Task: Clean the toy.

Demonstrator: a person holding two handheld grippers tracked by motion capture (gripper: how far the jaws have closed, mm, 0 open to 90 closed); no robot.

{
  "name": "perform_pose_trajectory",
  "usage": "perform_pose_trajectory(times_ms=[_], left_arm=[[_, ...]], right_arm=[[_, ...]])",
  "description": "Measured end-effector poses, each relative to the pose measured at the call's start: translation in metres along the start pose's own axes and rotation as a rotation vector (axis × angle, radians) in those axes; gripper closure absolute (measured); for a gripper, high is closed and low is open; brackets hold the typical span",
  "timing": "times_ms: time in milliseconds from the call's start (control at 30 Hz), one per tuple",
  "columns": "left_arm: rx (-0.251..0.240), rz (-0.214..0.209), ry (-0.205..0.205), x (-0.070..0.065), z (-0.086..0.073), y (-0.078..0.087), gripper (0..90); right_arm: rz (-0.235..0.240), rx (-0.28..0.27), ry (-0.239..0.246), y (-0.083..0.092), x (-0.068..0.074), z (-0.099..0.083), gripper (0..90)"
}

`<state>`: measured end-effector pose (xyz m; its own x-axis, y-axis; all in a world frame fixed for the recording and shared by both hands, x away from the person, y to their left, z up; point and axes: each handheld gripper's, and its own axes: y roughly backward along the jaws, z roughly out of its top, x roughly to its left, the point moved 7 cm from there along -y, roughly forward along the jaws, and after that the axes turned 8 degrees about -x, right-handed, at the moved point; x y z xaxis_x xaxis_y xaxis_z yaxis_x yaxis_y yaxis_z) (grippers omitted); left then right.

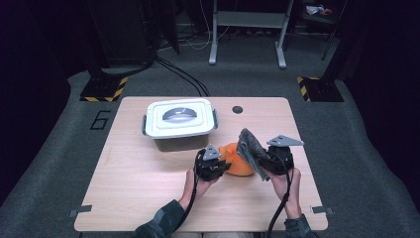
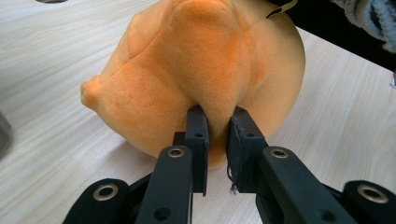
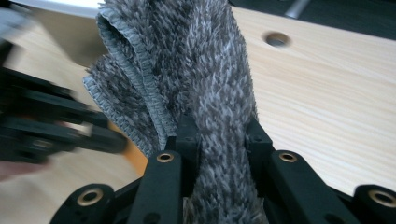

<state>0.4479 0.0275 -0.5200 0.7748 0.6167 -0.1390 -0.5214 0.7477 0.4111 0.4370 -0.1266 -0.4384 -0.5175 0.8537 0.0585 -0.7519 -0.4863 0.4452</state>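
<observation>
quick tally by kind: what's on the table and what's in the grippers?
Bin with lid: 1
Orange plush: 1, pinched by left gripper
Grey fuzzy cloth: 1, clamped in right gripper
Total: 3 things, 2 grippers

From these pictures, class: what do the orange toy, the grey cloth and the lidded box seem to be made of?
Orange toy: soft short-pile plush, velvety, dimpling where the left tool pinches it.
Grey cloth: shaggy mottled microfibre or chenille, probably, with a stitched hem; held in the right tool.
Lidded box: smooth, likely plastic, pale lid.
</observation>
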Motion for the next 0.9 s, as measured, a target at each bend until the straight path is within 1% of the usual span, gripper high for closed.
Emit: perform_pose_trajectory(times_ms=[67,100,133,167,200,233,300,333,367,400,433,467,533,567,633,667,700,733,767,800,833,900], left_arm=[[-0.006,0.0,-0.007,-0.001,0.0,0.0,79.7],[-0.006,0.0,-0.007,-0.001,0.0,0.0,79.6],[0.0,0.0,-0.01,-0.001,0.0,0.0,79.6],[-0.001,0.003,-0.014,-0.001,0.0,0.0,79.6],[-0.002,0.003,-0.015,0.0,-0.001,0.001,79.6],[0.001,0.006,-0.008,0.0,-0.001,0.001,79.6],[-0.003,0.001,-0.004,0.001,-0.002,0.0,79.6],[-0.003,0.001,-0.004,0.001,-0.002,0.0,79.6],[-0.001,0.004,-0.008,0.002,-0.001,0.001,79.6],[-0.003,0.001,-0.004,0.001,-0.001,0.0,79.6],[-0.006,-0.001,-0.005,0.001,-0.001,0.0,79.6],[-0.004,-0.001,-0.009,0.0,-0.001,0.0,79.6],[-0.004,-0.003,-0.006,0.0,-0.001,0.0,79.6],[-0.005,-0.005,-0.005,-0.001,-0.001,-0.001,79.6],[-0.004,-0.007,-0.004,-0.001,-0.001,-0.001,79.6],[-0.004,-0.009,-0.001,-0.001,-0.001,-0.001,79.6],[-0.005,-0.009,-0.001,-0.002,-0.001,-0.001,79.6],[-0.007,-0.008,0.0,-0.002,0.0,-0.001,79.6],[-0.005,-0.01,-0.004,-0.002,0.0,-0.001,79.6],[-0.005,-0.01,-0.004,-0.002,0.0,-0.001,79.5],[-0.005,-0.01,-0.006,-0.002,0.0,-0.001,79.5],[-0.003,-0.015,-0.006,-0.003,0.0,-0.002,79.5]], right_arm=[[0.023,0.007,0.031,-0.008,0.008,0.002,73.5],[0.03,0.022,0.043,-0.013,0.012,0.001,73.5],[0.03,0.022,0.043,-0.013,0.012,0.001,73.5],[0.036,0.037,0.048,-0.017,0.016,-0.001,73.5],[0.038,0.051,0.065,-0.023,0.019,-0.003,73.5],[0.017,0.077,0.091,-0.031,0.021,-0.008,73.4],[-0.001,0.075,0.111,-0.036,0.021,-0.01,73.5],[-0.001,0.075,0.111,-0.036,0.021,-0.01,73.5],[-0.014,0.081,0.111,-0.037,0.021,-0.01,73.5],[-0.016,0.083,0.116,-0.037,0.02,-0.01,73.5],[-0.026,0.078,0.113,-0.037,0.02,-0.01,73.5],[-0.04,0.084,0.124,-0.036,0.018,-0.01,73.5],[-0.043,0.086,0.119,-0.035,0.016,-0.011,73.5],[-0.065,0.09,0.114,-0.033,0.012,-0.013,73.4],[-0.073,0.088,0.106,-0.032,0.01,-0.015,73.5],[-0.075,0.086,0.104,-0.031,0.007,-0.016,73.5],[-0.085,0.088,0.087,-0.029,0.0,-0.019,73.4],[-0.085,0.088,0.087,-0.029,0.0,-0.019,73.4],[-0.097,0.093,0.08,-0.028,-0.008,-0.022,73.4],[-0.097,0.093,0.08,-0.028,-0.008,-0.022,73.4],[-0.11,0.094,0.05,-0.027,-0.013,-0.025,73.4],[-0.118,0.099,0.037,-0.026,-0.019,-0.028,73.4]])
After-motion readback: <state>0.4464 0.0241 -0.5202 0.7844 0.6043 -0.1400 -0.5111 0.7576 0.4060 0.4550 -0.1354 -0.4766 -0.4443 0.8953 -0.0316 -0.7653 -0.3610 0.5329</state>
